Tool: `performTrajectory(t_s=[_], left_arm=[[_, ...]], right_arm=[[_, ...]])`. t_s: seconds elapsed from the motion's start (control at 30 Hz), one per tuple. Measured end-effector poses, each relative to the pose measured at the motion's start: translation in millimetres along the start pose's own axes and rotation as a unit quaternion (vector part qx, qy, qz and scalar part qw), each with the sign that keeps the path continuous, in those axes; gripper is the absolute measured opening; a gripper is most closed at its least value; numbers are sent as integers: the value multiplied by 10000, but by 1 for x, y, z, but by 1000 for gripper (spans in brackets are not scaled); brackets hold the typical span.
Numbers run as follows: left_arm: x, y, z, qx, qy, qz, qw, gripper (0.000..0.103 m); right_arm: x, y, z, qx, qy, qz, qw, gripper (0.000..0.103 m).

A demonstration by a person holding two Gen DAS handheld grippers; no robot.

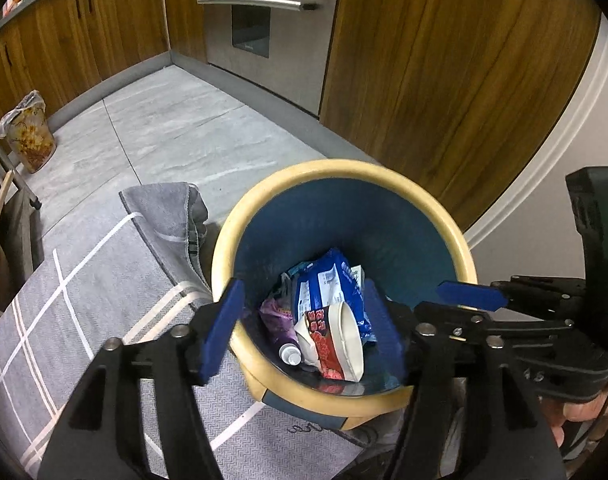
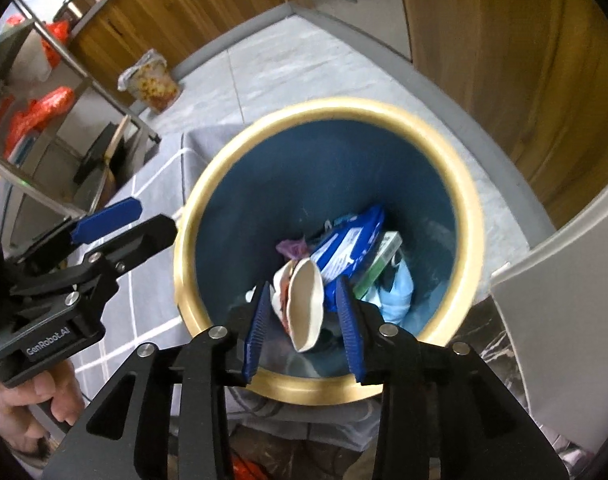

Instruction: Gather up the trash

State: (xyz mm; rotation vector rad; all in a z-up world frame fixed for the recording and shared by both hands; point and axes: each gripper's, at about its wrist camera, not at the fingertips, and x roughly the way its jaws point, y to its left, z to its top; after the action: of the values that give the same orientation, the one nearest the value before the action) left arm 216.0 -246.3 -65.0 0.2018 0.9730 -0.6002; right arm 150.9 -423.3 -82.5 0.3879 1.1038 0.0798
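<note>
A blue bin with a tan rim (image 1: pixel 444 208) (image 2: pixel 476 208) stands at the edge of a grey cloth. Inside lie a crushed paper cup (image 1: pixel 340 344) (image 2: pixel 304 304), a blue wrapper (image 1: pixel 332 284) (image 2: pixel 348 248), a purple wrapper (image 1: pixel 277 316) and a small white bottle (image 1: pixel 289 354). My left gripper (image 1: pixel 304 332) is open and empty, its blue fingers (image 1: pixel 223 328) astride the bin's near rim. My right gripper (image 2: pixel 304 320) is open over the bin's mouth, with the cup seen between its fingers (image 2: pixel 257 328) but lying below them. Each gripper also shows in the other's view, the right one (image 1: pixel 472 296) and the left one (image 2: pixel 111 216).
The grey checked cloth (image 1: pixel 83 304) covers a surface left of the bin. The floor is grey tile (image 1: pixel 175 120), with wooden cabinets (image 1: pixel 444 60) and an oven behind. A second lined floral bin (image 1: pixel 27 132) (image 2: pixel 151 84) stands by the far cabinets. A metal rack (image 2: pixel 55 100) is at left.
</note>
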Motion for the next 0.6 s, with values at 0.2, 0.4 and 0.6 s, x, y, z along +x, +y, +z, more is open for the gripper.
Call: performTrajectory(t_s=[0.2, 0.4, 0.6], left_arm=[[-24, 10, -1, -117, -312, 27, 9994, 80], [-58, 18, -4, -245, -785, 117, 9965, 97], [-92, 15, -16, -121, -1133, 259, 9931, 97]], right_arm=[[-32, -3, -7, -58, -589, -206, 9980, 56], [-64, 5, -21, -303, -1226, -518, 9906, 72], [-90, 16, -37, -650, -1736, -770, 9797, 82]])
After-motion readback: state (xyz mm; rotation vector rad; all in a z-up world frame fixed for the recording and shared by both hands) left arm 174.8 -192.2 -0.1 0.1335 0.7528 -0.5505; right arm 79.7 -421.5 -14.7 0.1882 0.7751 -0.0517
